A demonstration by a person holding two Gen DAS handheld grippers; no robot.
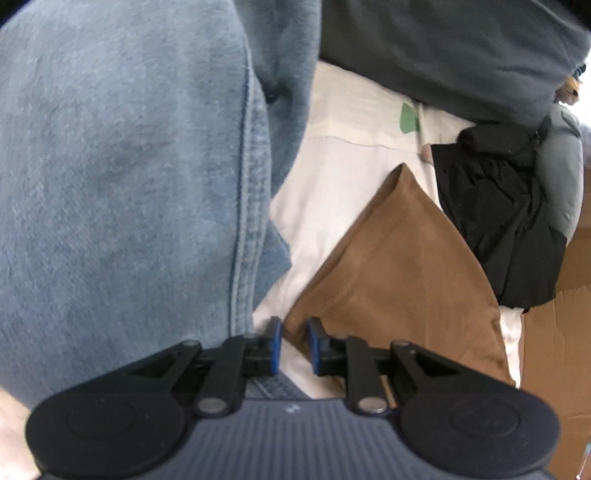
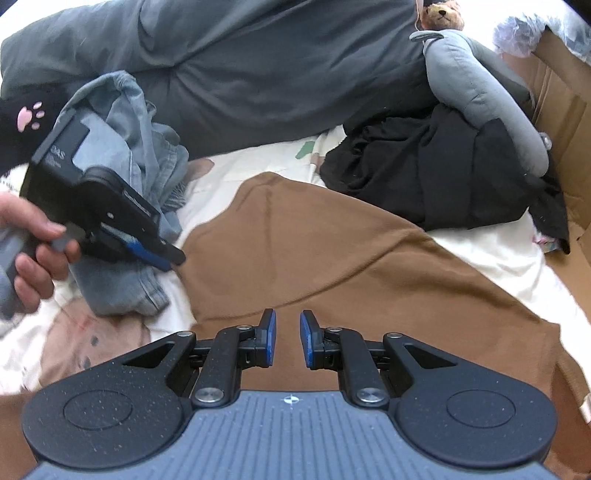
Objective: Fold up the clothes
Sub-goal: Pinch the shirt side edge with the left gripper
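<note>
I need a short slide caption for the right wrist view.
Right gripper empty over brown cloth; left gripper beside jeans.

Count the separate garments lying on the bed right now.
3: the brown garment spread in the middle, the blue jeans bunched at its left by the left gripper, and the black garment heaped at back right. More may be hidden.

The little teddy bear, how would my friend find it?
Look at the big grey duvet across the back of the bed. At its right end lies a long grey plush; the teddy bear sits just above it, the only brown, furry toy there.
</note>
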